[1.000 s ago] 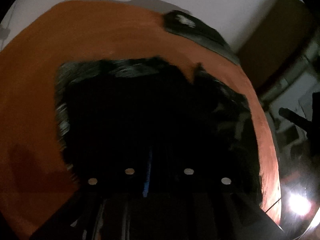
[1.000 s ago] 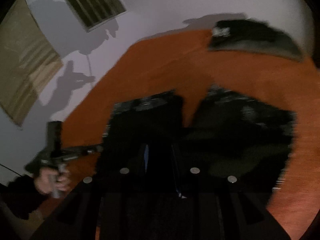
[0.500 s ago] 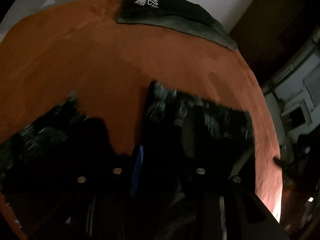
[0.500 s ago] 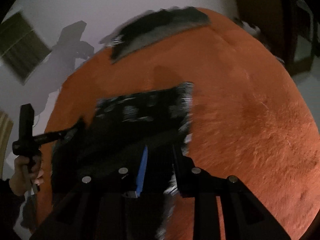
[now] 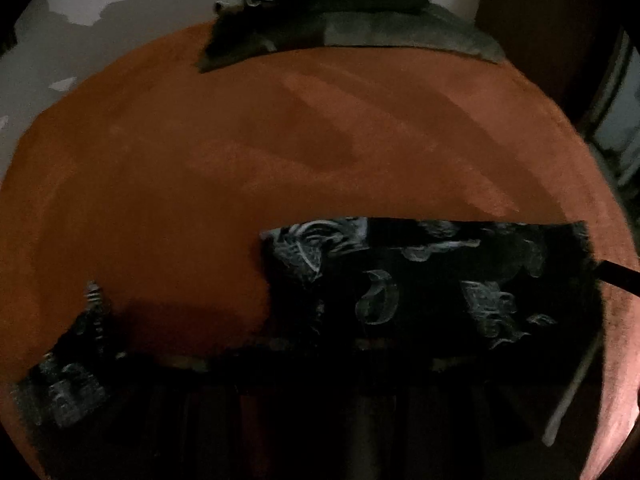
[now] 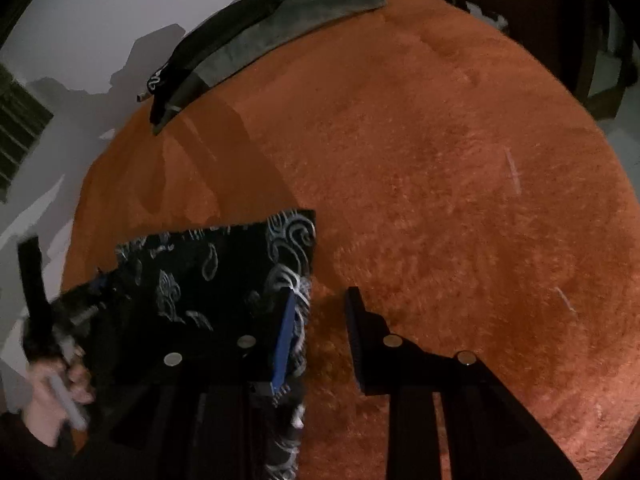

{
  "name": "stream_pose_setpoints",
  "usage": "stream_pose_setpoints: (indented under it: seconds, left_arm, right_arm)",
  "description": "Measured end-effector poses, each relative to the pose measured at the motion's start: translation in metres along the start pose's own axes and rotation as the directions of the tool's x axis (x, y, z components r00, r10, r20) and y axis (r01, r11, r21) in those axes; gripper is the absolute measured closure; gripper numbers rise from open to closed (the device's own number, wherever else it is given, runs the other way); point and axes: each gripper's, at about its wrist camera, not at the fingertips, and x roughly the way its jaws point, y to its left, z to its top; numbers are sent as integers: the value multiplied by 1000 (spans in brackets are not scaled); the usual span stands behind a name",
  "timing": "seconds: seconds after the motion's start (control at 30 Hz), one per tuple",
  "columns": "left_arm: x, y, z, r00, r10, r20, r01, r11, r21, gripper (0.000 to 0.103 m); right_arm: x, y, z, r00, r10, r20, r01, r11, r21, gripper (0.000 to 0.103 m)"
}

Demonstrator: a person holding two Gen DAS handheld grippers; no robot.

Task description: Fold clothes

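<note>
An orange rug (image 6: 440,184) covers the floor. A folded grey and black garment (image 5: 360,20) lies at its far edge, by the white wall. Nearer, the black patterned cloth (image 6: 200,280) rests on the rug between both tools. The left gripper (image 6: 94,286), jaws just closed, pinches the cloth's far corner. The right gripper (image 6: 320,312) stands apart, cloth edge against its blue pad.

The black patterned garment (image 6: 200,280), raised and spread before both cameras 1 second earlier, now lies folded into a narrower band on the orange surface (image 6: 440,200). The left gripper (image 6: 86,300) has just closed. The right gripper (image 6: 320,320) now stands with a gap between its fingers.
</note>
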Motion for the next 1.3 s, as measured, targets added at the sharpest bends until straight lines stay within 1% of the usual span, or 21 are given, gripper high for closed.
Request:
stream_pose_setpoints:
  seconds: [0.07,0.13,0.2,0.23,0.33,0.43,0.47,0.5,0.57,0.67,0.73,0.77,0.8,0.87,1.0,1.03,1.13,1.17,1.23,1.27,1.3]
  left_arm:
    - [-6,4,-1,998,-48,40,49,999,-17,101]
    - [-22,29,-1,985,-139,102,150,984,-101,101]
    - [-17,51,1,984,-149,95,164,970,-178,101]
    - [-15,59,0,987,-131,88,146,970,-192,101]
    - [-9,68,-5,985,-158,76,169,969,-179,101]
    - [-8,69,-4,979,-198,56,205,958,-199,98]
    - [-8,70,-4,976,-211,50,217,954,-206,91]
    - [-8,68,-3,976,-215,46,220,955,-200,80]
    - [-6,62,-1,980,-197,41,201,963,-179,70]
    - [-1,50,1,985,-165,46,170,977,-133,70]
    - [2,44,-1,988,-140,57,146,984,-105,93]
    - [3,41,-1,991,-117,59,122,988,-96,101]
    - [1,41,-1,991,-117,70,124,987,-99,101]
    - [-6,41,0,988,-121,98,131,986,-100,101]
    - [-9,33,7,988,-120,99,128,989,-73,101]
    - [-7,34,7,990,-115,88,122,989,-80,101]
    - [1,36,8,994,-98,54,103,990,-99,100]
    - [3,39,8,994,-101,48,106,988,-109,100]
    - [5,42,7,994,-100,37,104,988,-114,100]
    - [4,42,7,995,-97,38,100,989,-111,100]
    - [3,40,6,995,-95,40,99,990,-104,100]
  right_arm:
    - [0,-1,1,1000,-7,8,7,1000,14,79]
    - [-1,-2,-2,1000,0,18,0,1000,13,79]
    - [-1,-5,-7,1000,-2,30,2,1000,-2,79]
    - [-1,-6,-9,999,-5,37,5,1000,-9,79]
    - [2,-15,-9,999,-7,38,7,1000,16,79]
    - [5,-19,-4,999,44,26,-46,997,65,78]
    - [6,-19,-2,998,64,18,-65,996,67,75]
    - [7,-17,0,997,78,12,-79,995,64,69]
    - [9,-11,3,996,90,5,-90,995,49,57]
    - [14,-1,9,995,100,8,-100,994,35,55]
    - [19,6,12,995,99,10,-99,995,30,55]
    - [23,10,13,997,81,3,-81,996,23,65]
    - [24,13,13,999,39,6,-39,999,6,103]
    - [14,17,12,997,-46,69,47,999,-7,103]
    - [-30,1,4,977,25,211,-44,995,88,103]
    - [-32,-3,6,978,22,207,-42,995,94,103]
    - [-13,-9,16,994,62,93,-73,990,118,103]
    - [-5,-7,17,995,92,48,-98,988,121,99]
    - [6,5,15,992,128,2,-127,988,90,82]
    - [10,12,13,993,119,-4,-118,991,62,69]
    - [14,18,12,995,97,-15,-96,995,42,61]
